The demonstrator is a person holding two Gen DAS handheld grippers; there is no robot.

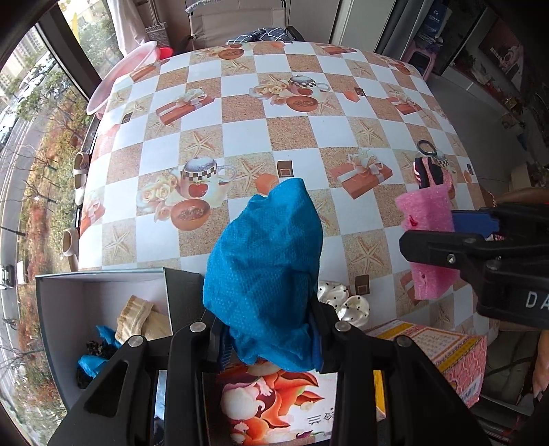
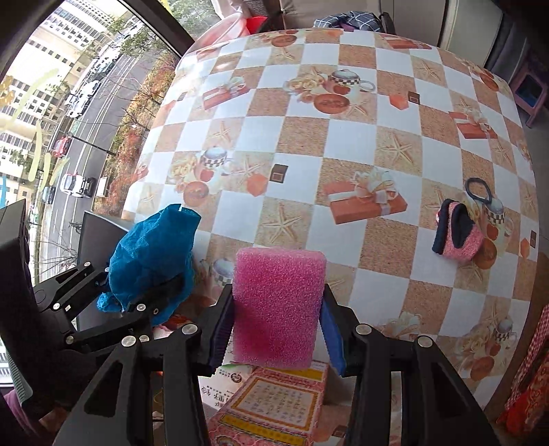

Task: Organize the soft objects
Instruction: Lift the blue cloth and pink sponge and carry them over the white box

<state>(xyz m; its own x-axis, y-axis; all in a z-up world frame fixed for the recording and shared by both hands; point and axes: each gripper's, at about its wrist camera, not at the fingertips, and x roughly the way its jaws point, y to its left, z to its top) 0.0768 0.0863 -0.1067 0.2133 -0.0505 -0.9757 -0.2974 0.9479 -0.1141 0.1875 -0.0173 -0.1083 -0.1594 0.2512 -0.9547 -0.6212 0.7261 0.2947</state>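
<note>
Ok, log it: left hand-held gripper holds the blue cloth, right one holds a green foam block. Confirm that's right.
Not quite: the foam block in the right hand-held gripper is pink, as the right wrist view shows. The left hand-held gripper does hold the blue cloth.

Checkered tabletop [image 1: 291, 137] in daylight; big window [image 1: 31, 144] beside tabletop, street outside; grey chair [image 1: 236, 20] behind tabletop; pink stool [image 2: 528, 92] nearby.

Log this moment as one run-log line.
left gripper: shut on blue cloth | right gripper: shut on pink foam | both lifted | open box below left
</note>
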